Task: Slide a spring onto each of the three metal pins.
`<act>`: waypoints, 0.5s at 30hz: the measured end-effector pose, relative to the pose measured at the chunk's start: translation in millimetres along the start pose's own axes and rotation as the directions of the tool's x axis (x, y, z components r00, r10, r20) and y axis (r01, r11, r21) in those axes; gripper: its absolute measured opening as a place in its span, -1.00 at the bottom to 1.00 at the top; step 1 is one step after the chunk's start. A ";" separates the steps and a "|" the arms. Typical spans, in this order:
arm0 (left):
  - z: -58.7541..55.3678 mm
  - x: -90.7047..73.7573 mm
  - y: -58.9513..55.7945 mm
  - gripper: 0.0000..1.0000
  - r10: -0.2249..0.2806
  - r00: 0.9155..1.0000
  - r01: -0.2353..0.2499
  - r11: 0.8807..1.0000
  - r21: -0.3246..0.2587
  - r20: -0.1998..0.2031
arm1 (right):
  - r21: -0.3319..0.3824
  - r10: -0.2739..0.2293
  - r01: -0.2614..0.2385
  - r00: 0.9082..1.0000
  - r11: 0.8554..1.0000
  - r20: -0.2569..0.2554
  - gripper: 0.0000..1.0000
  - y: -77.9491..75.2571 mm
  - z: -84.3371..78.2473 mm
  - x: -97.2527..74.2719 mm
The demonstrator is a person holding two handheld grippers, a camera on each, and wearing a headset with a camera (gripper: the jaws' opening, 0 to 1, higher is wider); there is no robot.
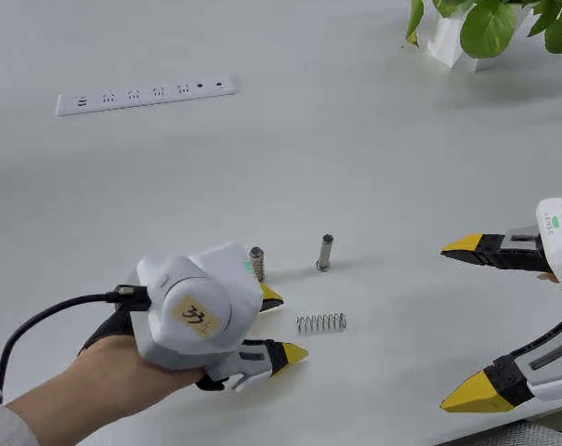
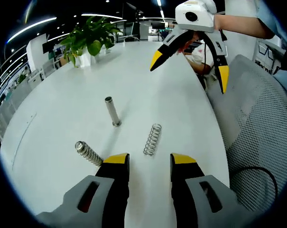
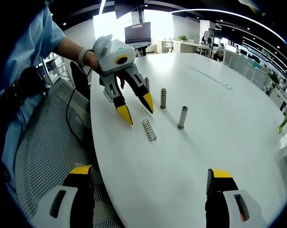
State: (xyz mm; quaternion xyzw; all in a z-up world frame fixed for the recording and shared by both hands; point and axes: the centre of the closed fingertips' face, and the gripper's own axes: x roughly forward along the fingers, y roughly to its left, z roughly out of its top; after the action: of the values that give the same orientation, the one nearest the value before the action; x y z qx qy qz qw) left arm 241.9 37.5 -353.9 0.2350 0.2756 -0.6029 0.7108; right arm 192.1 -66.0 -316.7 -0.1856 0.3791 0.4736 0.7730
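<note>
A loose spring (image 1: 320,322) lies flat on the white table (image 1: 355,149). Behind it stands a bare metal pin (image 1: 325,253). To its left a pin wearing a spring (image 1: 256,264) stands upright. My left gripper (image 1: 282,325) is open and holds nothing, its tips just left of the loose spring (image 2: 152,139). From there the bare pin (image 2: 112,111) and sprung pin (image 2: 88,153) lie ahead-left. My right gripper (image 1: 459,322) hangs wide open at the right. In its view the spring (image 3: 149,129), bare pin (image 3: 182,118), sprung pin (image 3: 163,98) and another sprung pin (image 3: 146,84) show beside the left gripper (image 3: 136,111).
A white power strip (image 1: 146,95) lies at the far left. A potted plant (image 1: 457,28) stands at the far right corner. The left gripper's black cable (image 1: 39,325) trails leftwards. A mesh chair (image 2: 262,133) sits past the table's near edge.
</note>
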 end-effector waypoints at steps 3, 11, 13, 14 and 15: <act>0.4 2.9 -0.1 -0.48 -0.016 1.000 0.016 1.000 0.015 -0.013 | 0.004 -0.003 0.003 1.000 1.000 -0.005 0.97 0.5 -3.5 -0.6; 3.8 10.5 -0.7 -0.68 -0.049 0.998 0.050 0.998 0.036 -0.027 | 0.021 -0.008 0.008 1.000 1.000 0.002 0.97 1.8 -7.0 -1.7; 3.6 12.5 -1.3 -0.72 -0.056 0.998 0.057 0.997 0.042 -0.034 | 0.026 -0.008 0.008 1.000 1.000 0.004 0.97 2.1 -7.9 -1.7; 3.2 13.1 -1.8 -0.73 -0.059 0.998 0.060 0.997 0.046 -0.038 | 0.027 -0.008 0.008 1.000 1.000 0.003 0.96 2.4 -8.5 -1.9; 2.6 14.0 -2.3 -0.72 -0.061 0.997 0.063 0.996 0.055 -0.044 | 0.027 -0.009 0.009 1.000 1.000 0.003 0.97 2.2 -9.3 -1.9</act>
State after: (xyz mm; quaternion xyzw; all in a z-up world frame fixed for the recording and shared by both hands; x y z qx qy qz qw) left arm 241.6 25.2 -361.4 0.2592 0.2807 -0.6272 0.6787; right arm 185.9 -72.1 -321.1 -0.1760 0.3836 0.4652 0.7781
